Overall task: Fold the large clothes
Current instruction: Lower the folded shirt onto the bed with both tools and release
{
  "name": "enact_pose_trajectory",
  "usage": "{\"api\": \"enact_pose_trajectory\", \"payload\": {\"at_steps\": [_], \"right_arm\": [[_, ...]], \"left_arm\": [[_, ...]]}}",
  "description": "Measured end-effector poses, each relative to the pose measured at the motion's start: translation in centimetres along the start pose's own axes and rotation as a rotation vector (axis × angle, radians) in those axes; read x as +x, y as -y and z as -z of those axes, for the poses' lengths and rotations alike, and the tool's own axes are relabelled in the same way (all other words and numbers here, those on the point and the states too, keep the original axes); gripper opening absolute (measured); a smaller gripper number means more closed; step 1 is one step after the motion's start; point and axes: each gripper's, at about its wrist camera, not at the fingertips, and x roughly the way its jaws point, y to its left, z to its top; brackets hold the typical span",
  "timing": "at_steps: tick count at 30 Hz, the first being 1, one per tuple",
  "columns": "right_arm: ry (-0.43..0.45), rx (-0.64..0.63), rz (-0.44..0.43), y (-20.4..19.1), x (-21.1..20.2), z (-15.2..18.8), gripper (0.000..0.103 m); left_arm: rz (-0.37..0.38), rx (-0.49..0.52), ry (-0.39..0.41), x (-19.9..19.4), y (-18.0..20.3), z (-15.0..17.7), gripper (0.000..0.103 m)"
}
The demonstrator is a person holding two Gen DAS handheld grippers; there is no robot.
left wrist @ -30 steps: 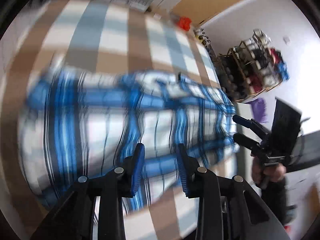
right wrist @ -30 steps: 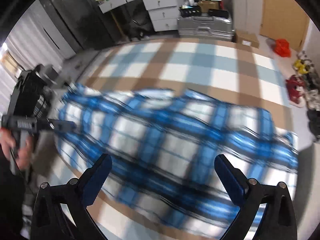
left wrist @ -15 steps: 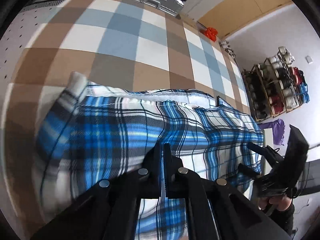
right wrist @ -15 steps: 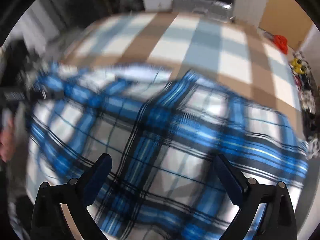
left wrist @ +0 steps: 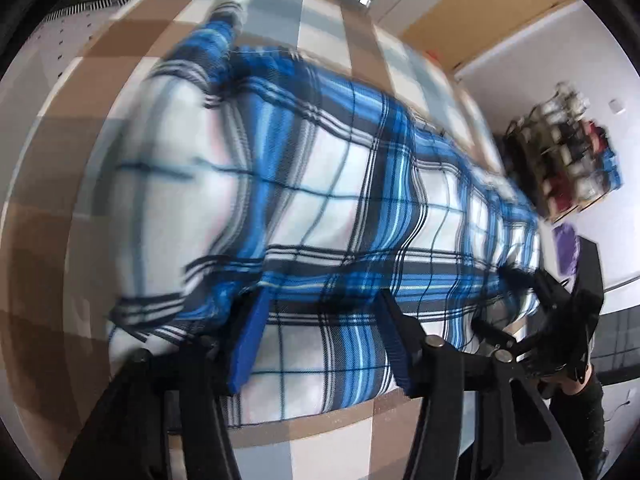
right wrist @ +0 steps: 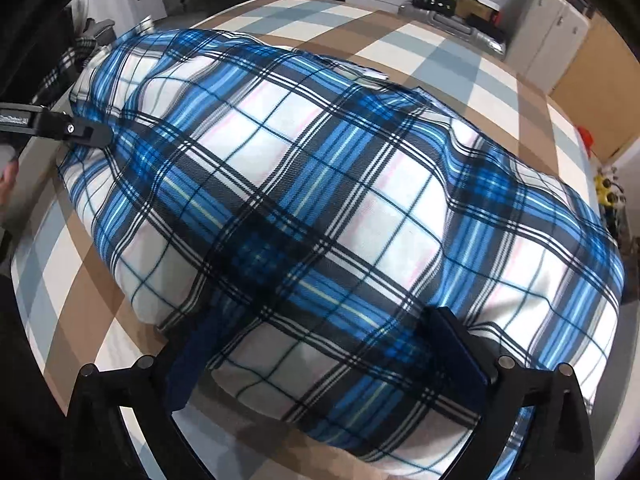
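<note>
Blue plaid shirt lies spread across the bed, on the tan, grey and white checked cover. Its near edge runs along the near side of the bed, close to both claws. It looks doubled lengthwise into a long band; a sleeve cuff trails out at the far end in the left wrist view. Judgement: one long fold is in, cross folds to a compact stack are still to do, so the task is roughly mid-way.

Left claw: jaws opening, partly apart, blue pads standing over the near hem. Cloth lies under and between them, but the pads do not press on it. No grip.

Right claw: jaws wide apart, set down over the shirt near its edge. Fabric lies between the jaws and bulges up, with nothing pinched.

Changes against the earlier frames:
- Half a second ago the left claw was shut tight; now it is parting, so the cloth is let go.
- Both claws have dropped closer to the shirt, which fills far more of each view.
- The right claw's spread is unchanged.
- The right wrist view has sharpened, while the left is smeared by motion.
</note>
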Motion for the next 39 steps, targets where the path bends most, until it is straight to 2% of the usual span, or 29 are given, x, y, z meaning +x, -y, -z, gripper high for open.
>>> {"api": "enact_pose_trajectory", "payload": {"at_steps": [2, 4, 6, 8, 10, 11, 13, 15, 16, 17, 19, 20, 23, 26, 28, 31, 33, 35, 36, 37, 38, 39], "right_arm": [[0.007, 0.037, -0.006, 0.1, -1.3, -0.3, 0.102], [0.072, 0.138, -0.058, 1.1, -3.9, -1.2, 0.102], [0.141, 0.225, -0.13, 1.7, -5.3, -2.7, 0.103], [0.164, 0.326, -0.18, 2.3, -6.3, -4.6, 0.103], [0.133, 0.39, -0.229, 1.9, -5.7, -7.0, 0.103], [0.123, 0.404, -0.225, 1.5, -5.0, -8.2, 0.103], [0.084, 0.414, -0.188, 0.7, -3.0, -10.1, 0.103], [-0.009, 0.393, -0.109, -0.9, -0.8, -10.7, 0.103], [-0.092, 0.363, -0.067, -1.7, 1.5, -10.9, 0.103], [-0.139, 0.332, -0.038, -2.1, 3.2, -10.6, 0.103], [-0.105, 0.233, 0.06, -3.9, 3.9, -10.6, 0.103], [-0.102, 0.24, 0.063, -3.9, 3.8, -10.6, 0.103], [-0.123, 0.252, 0.0, -3.0, 3.1, -10.6, 0.103], [-0.032, 0.336, -0.066, 0.0, -0.3, -9.2, 0.103], [0.039, 0.397, -0.111, 2.7, -2.7, -7.4, 0.103], [0.066, 0.45, -0.04, 6.4, -4.1, -5.2, 0.103], [0.049, 0.512, 0.003, 8.7, -3.7, -4.0, 0.103], [0.006, 0.565, -0.012, 10.7, -2.3, -3.3, 0.103], [-0.006, 0.581, -0.059, 11.5, -1.3, -2.8, 0.103], [-0.014, 0.594, -0.104, 11.9, -0.6, -2.3, 0.103], [0.014, 0.564, -0.092, 11.7, -0.8, -2.2, 0.103], [0.008, 0.535, -0.077, 11.3, -0.8, -2.4, 0.103]], "left_arm": [[-0.042, -0.003, -0.008, -0.6, 0.1, 0.2, 0.041], [-0.068, -0.02, 0.013, -1.8, 0.6, 0.2, 0.041], [-0.059, 0.013, 0.068, -3.2, 2.2, 0.1, 0.041], [-0.047, 0.064, 0.081, -3.9, 4.3, -0.3, 0.041], [-0.04, 0.097, 0.09, -3.8, 5.7, -1.0, 0.041], [-0.052, 0.108, 0.093, -3.5, 6.0, -1.6, 0.041], [-0.095, 0.093, 0.085, -1.9, 5.7, -3.0, 0.041], [-0.11, 0.035, 0.081, -0.7, 4.0, -3.9, 0.041], [-0.103, 0.004, 0.067, 0.2, 3.1, -4.2, 0.041], [-0.101, 0.004, 0.05, 0.9, 2.7, -4.2, 0.041], [-0.128, 0.048, 0.029, 1.5, 2.4, -4.2, 0.039], [-0.145, 0.073, 0.035, 1.6, 2.7, -4.0, 0.039], [-0.169, 0.083, 0.017, 1.3, 3.2, -4.0, 0.039], [-0.178, 0.067, 0.029, -0.8, 4.1, -3.4, 0.039], [-0.157, 0.129, 0.062, -2.0, 6.1, -2.9, 0.039], [-0.151, 0.21, 0.068, -1.7, 8.9, -3.1, 0.039], [-0.191, 0.252, 0.067, -0.2, 9.6, -4.5, 0.04], [-0.28, 0.24, 0.076, 1.5, 8.8, -5.9, 0.04], [-0.31, 0.209, 0.062, 2.6, 7.6, -6.5, 0.039], [-0.279, 0.169, 0.039, 3.2, 6.4, -6.9, 0.039], [-0.256, 0.143, 0.03, 3.5, 5.5, -7.0, 0.039], [-0.25, 0.141, 0.035, 3.4, 5.2, -7.0, 0.039]]}}
